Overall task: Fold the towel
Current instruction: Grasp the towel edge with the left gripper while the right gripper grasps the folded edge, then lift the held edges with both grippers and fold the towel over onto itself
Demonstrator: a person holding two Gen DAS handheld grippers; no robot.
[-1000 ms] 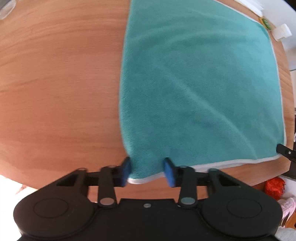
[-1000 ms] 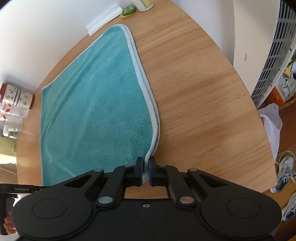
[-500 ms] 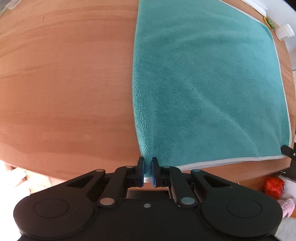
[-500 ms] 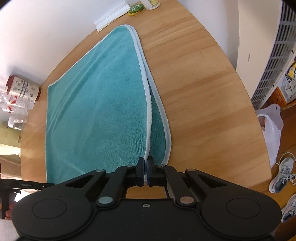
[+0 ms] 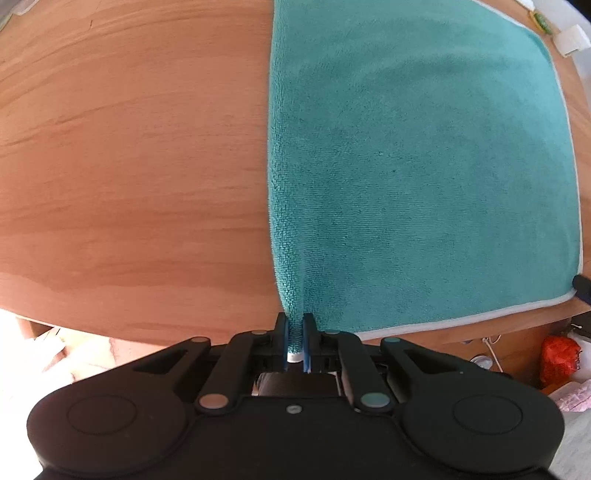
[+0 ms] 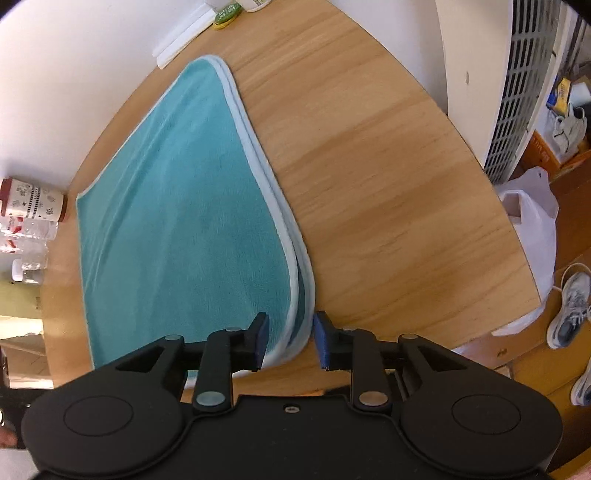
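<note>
A teal towel (image 5: 424, 177) with a pale hem lies folded in two layers on a round wooden table (image 5: 129, 166). In the left wrist view my left gripper (image 5: 294, 341) is shut on the towel's near left corner at the folded edge, pinching the cloth between blue pads. In the right wrist view the towel (image 6: 184, 229) shows its two hemmed edges stacked along the right side. My right gripper (image 6: 290, 341) stands open, its blue pads on either side of the towel's near right corner, which rests on the table.
A patterned cup (image 6: 33, 199) and clear bottles (image 6: 26, 251) stand at the table's left. White strips (image 6: 184, 37), a green item (image 6: 227, 18) and a white container (image 5: 572, 38) sit at the far edge. Shoes (image 6: 570, 306), a white bag (image 6: 532, 236) and a radiator (image 6: 524, 81) lie beyond.
My left gripper closed on the towel's near left corner. My right gripper, shut on the right corner earlier, lifted it slightly, then let go and now stands open around it.
</note>
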